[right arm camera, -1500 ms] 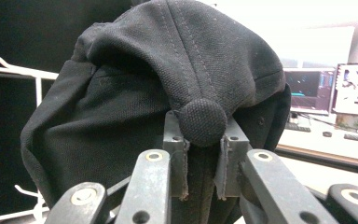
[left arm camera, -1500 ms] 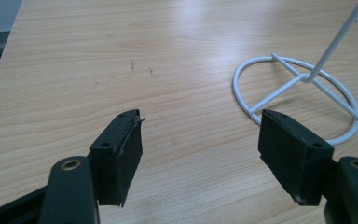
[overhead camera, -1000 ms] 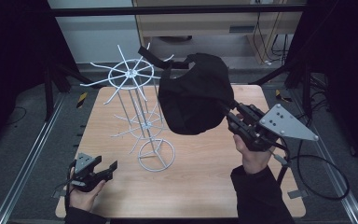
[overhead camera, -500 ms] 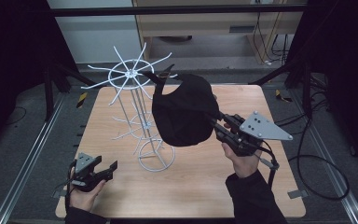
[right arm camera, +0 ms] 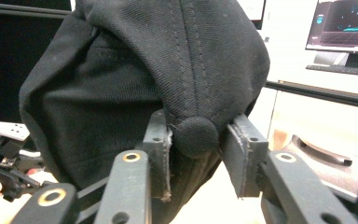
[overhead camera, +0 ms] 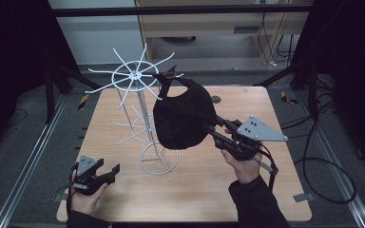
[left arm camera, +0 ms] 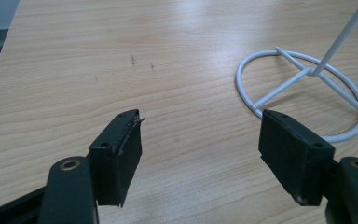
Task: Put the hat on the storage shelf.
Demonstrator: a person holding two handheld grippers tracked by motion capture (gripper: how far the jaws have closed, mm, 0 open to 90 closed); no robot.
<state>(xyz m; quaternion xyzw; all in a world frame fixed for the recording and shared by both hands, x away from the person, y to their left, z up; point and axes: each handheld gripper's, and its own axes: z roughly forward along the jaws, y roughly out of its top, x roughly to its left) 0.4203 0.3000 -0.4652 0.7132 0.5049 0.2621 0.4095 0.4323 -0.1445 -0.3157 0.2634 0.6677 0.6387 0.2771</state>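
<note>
- Right gripper (overhead camera: 209,127), right of centre over the table: jaws have just been opening. In the right gripper view the cap's crown button (right arm camera: 195,136) sits between the pads; the left pad is against the cloth, the right one shows a small gap. I read it as released or releasing, no longer a pinch.
- Black cap (overhead camera: 180,116) hangs from a prong at the top of the white wire stand (overhead camera: 145,114); its back strap is looped up over the prong near the hub, and the crown droops down and to the right toward the gripper. My judgement: the cap's weight is now on the rack, which is why the jaws can let go.
- The grip was taken at the crown button, probably so the strap end stayed free to hook over a prong.
- Stand: ring base on the wooden table (overhead camera: 266,190), left of centre, with lower prongs bare. It stands upright.
- Left gripper (overhead camera: 105,172), near-left corner of the table, held low: jaws apart, nothing between them. In the left gripper view the base ring (left arm camera: 307,100) lies just ahead and to the right. It looks parked clear of the stand, well apart from the cap.
</note>
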